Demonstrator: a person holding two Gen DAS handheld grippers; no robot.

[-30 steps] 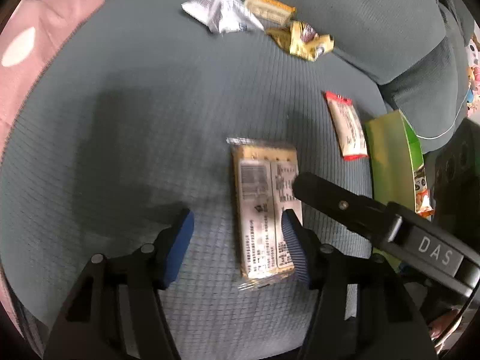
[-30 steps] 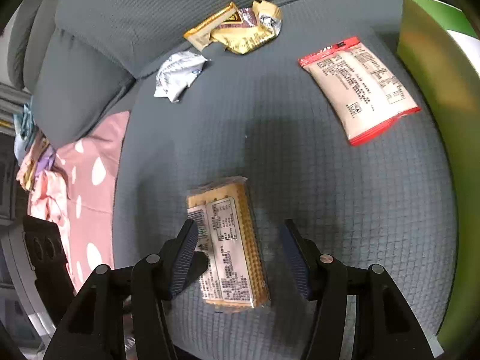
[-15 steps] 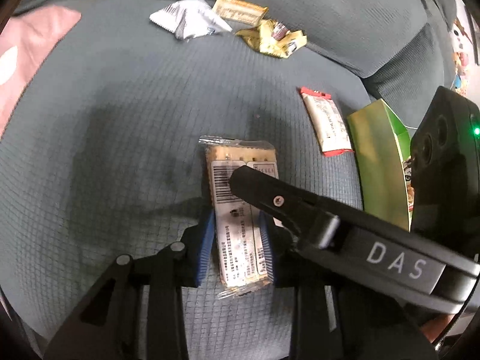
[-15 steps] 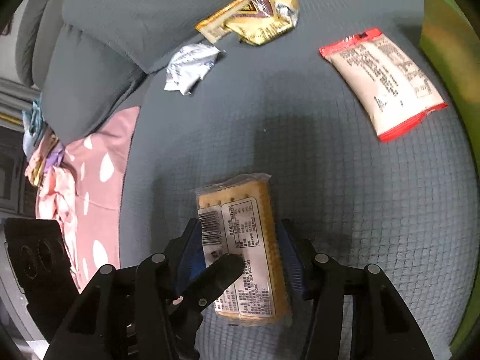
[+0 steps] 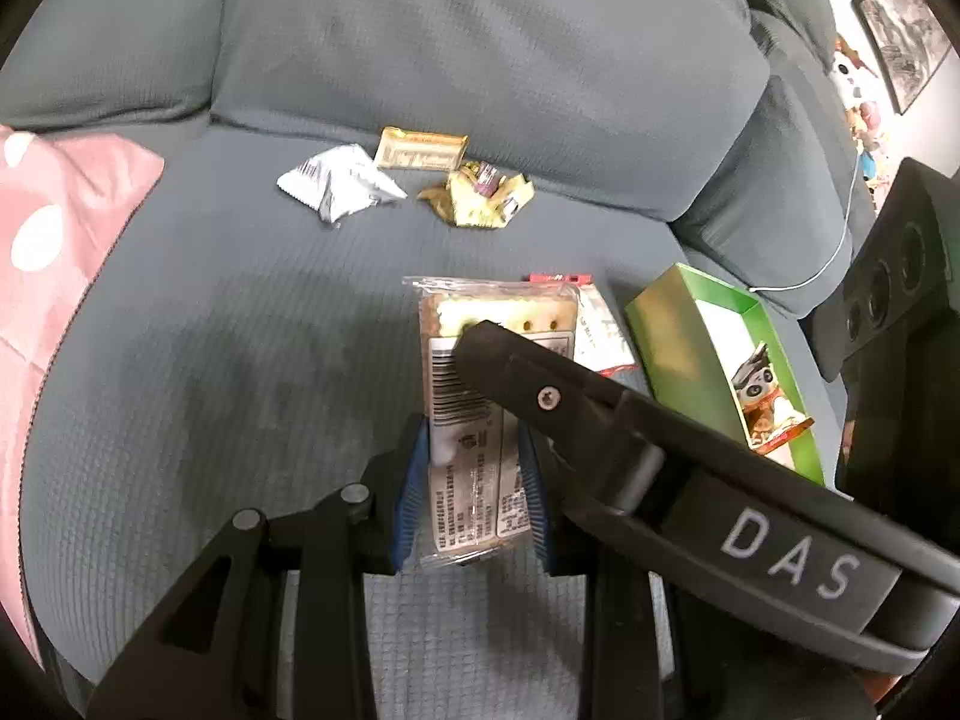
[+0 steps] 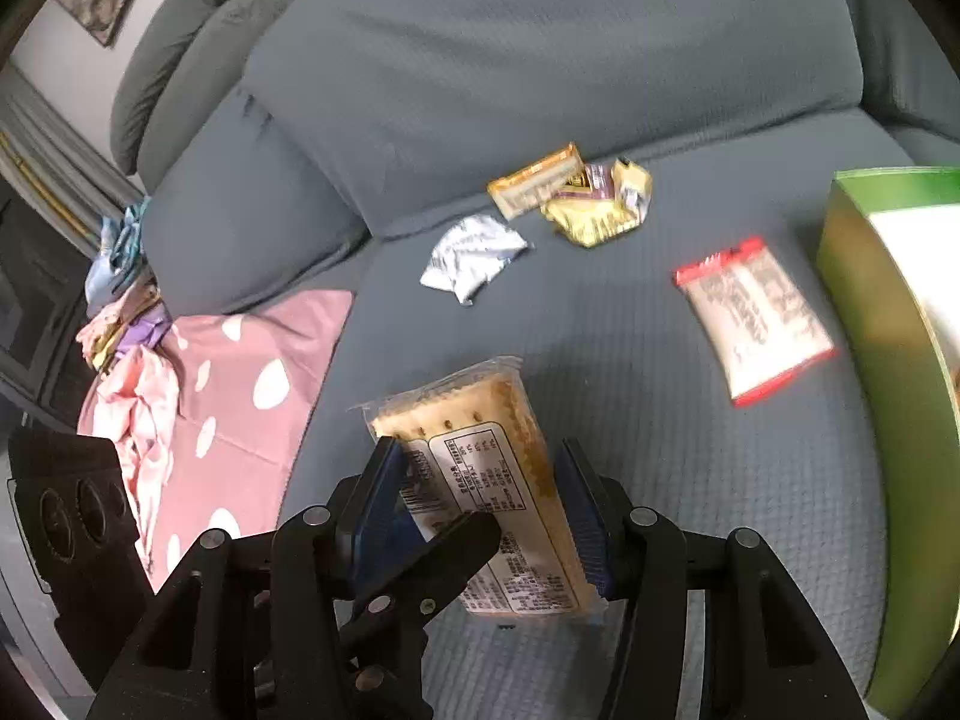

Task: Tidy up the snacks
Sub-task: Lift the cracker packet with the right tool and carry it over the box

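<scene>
Sofa seat [image 5: 240, 312]; cracker pack [image 5: 474, 420] between both fingers [image 5: 408, 492]

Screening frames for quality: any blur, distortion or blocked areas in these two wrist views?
Left wrist: sharp, strong fisheye bending with dark corners; the right gripper crosses the frame and hides part of the cracker pack. Right wrist: motion blur smears the red-edged packet and green box; the cracker pack stays readable.

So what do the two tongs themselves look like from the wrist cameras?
Both are matte black plastic linkages with round pivot bolts and ribbed blue pads. The left tongs and right tongs match; the right one's arm shows white "DAS" lettering in the left view. No cables or sleeves visible.
</scene>
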